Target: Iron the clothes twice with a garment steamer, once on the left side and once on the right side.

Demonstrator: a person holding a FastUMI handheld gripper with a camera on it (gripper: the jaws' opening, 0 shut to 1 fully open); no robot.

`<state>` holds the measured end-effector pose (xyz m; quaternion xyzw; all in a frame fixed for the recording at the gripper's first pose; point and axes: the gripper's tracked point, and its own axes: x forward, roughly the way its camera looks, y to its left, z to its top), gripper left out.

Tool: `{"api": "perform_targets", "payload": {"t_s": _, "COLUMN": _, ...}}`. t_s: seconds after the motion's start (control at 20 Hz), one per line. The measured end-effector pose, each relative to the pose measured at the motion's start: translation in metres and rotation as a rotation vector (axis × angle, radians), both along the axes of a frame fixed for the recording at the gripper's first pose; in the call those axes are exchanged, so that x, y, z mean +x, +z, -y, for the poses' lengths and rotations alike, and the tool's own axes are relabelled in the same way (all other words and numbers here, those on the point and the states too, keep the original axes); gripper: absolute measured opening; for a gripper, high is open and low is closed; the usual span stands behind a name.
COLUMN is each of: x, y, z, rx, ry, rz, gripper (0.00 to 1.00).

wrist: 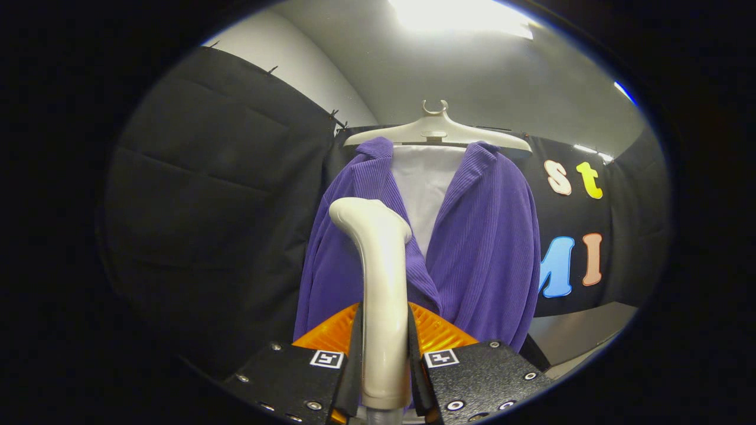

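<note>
Grippers: one gripper (384,354), closed on the steamer handle
Fingers: two fingers (353,354), one on each side of the handle
Steamers: one steamer (381,283)
Purple jackets: one purple jacket (484,248)
White shirts: one white shirt (424,189), inside the jacket
Hangers: one hanger (437,131)
Ceiling lights: one ceiling light (460,18)

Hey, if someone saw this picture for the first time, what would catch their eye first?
Probably the white steamer handle, standing upright, clamped between the fingers of the gripper, its bent head reaching toward the clothes. Just beyond it hangs a purple ribbed jacket, open over a white garment, on a pale hanger against the black booth wall.
</note>
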<state>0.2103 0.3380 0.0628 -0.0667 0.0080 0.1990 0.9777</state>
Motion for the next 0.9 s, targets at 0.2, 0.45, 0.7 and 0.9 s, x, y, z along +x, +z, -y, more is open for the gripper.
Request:
{"api": "perform_targets", "payload": {"t_s": 0.2, "x": -0.007, "y": -0.018, "z": 0.0, "rx": -0.037, "ry": 0.008, "rz": -0.01, "gripper": 0.35}}
{"api": "perform_targets", "payload": {"t_s": 0.45, "x": -0.016, "y": -0.044, "z": -0.002, "rx": -0.073, "ry": 0.016, "rz": -0.008, "gripper": 0.35}}
{"api": "perform_targets", "payload": {"t_s": 0.7, "x": -0.024, "y": -0.09, "z": 0.001, "rx": -0.093, "ry": 0.02, "rz": -0.078, "gripper": 0.35}}
{"api": "perform_targets", "payload": {"t_s": 0.9, "x": -0.037, "y": -0.122, "z": 0.005, "rx": -0.116, "ry": 0.028, "rz": -0.123, "gripper": 0.35}}
